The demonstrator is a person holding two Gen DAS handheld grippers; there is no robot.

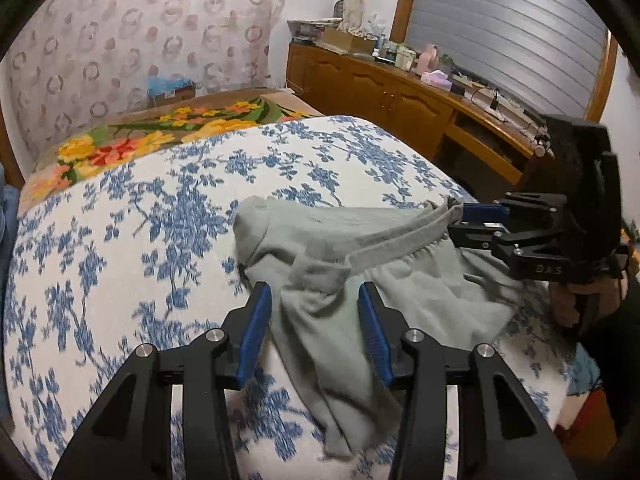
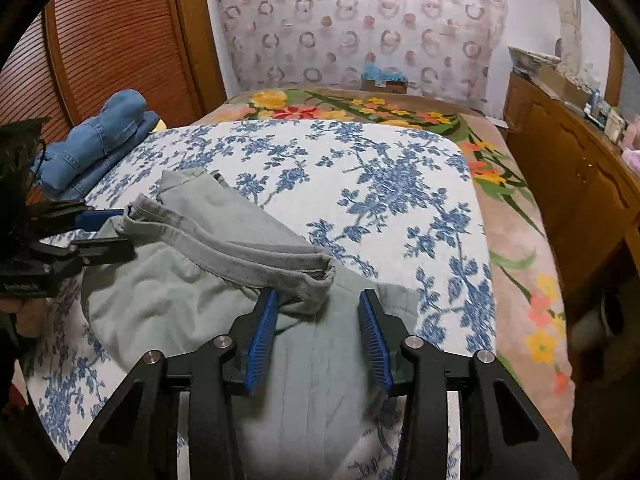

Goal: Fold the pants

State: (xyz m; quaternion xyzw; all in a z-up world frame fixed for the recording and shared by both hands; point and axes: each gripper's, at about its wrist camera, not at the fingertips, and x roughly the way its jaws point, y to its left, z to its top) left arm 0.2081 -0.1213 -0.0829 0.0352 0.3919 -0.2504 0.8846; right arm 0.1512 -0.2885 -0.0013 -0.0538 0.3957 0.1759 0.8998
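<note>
A bed (image 1: 120, 208) fills the middle of both views, spread with a white cover printed in blue flowers (image 2: 360, 184), and past it toward the top of the frame lies a brown blanket with yellow and red flowers (image 2: 304, 108). Behind the bed a sheer curtain with ring patterns (image 1: 140, 20) hangs across the upper left of the left wrist view, and a long wooden cabinet (image 1: 380, 92) runs along the upper right under a ribbed grey shutter (image 1: 508, 28), its top crowded with boxes and bottles too small to name. In the right wrist view a slatted wooden door (image 2: 104, 40) stands at the upper left. The grey-green pants (image 1: 352, 264) lie bunched on the flowered cover at centre frame, waistband (image 2: 240, 248) raised and twisted across them. Folded blue jeans (image 2: 100, 136) sit at the left edge of the bed in the right wrist view. The left hand-held gripper (image 1: 316, 304) hovers with its blue pads spread wide on either side of a fold of the pants, clamping nothing. The right hand-held gripper (image 2: 320, 308) is likewise spread wide over the cloth; seen from the left wrist view, its tips sit at the waistband's end. Pale lettering on its black body is too blurred to read.
</note>
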